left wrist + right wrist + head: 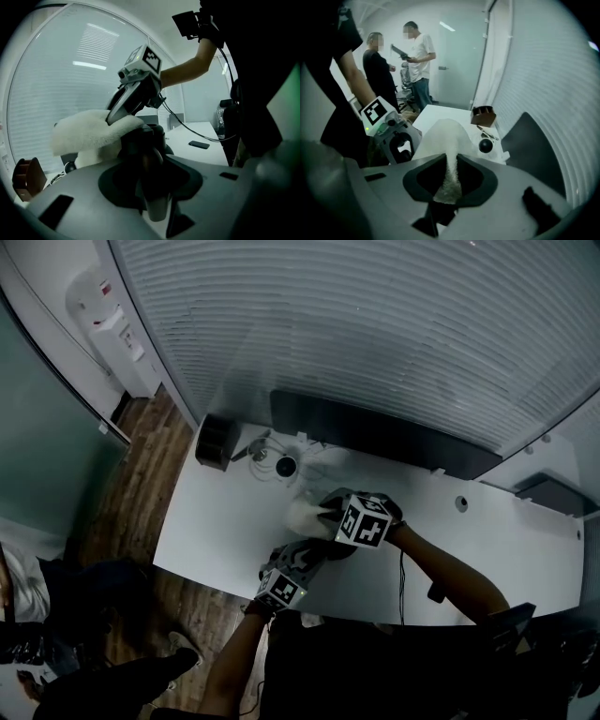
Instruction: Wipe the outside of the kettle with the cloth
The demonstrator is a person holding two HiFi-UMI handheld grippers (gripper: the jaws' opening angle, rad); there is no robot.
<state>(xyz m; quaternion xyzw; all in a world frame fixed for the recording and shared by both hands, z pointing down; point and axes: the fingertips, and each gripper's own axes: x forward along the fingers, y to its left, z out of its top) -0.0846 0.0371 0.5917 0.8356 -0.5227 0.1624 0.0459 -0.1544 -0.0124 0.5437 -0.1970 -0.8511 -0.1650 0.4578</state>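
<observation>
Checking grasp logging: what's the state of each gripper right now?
Left gripper: closed on a dark part of the kettle.
Right gripper: closed on the cloth.

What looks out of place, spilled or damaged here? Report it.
Nothing stands out. The right gripper is shut on the cloth draped over the kettle, which the left gripper holds; no spill or damage shows on the table.
</observation>
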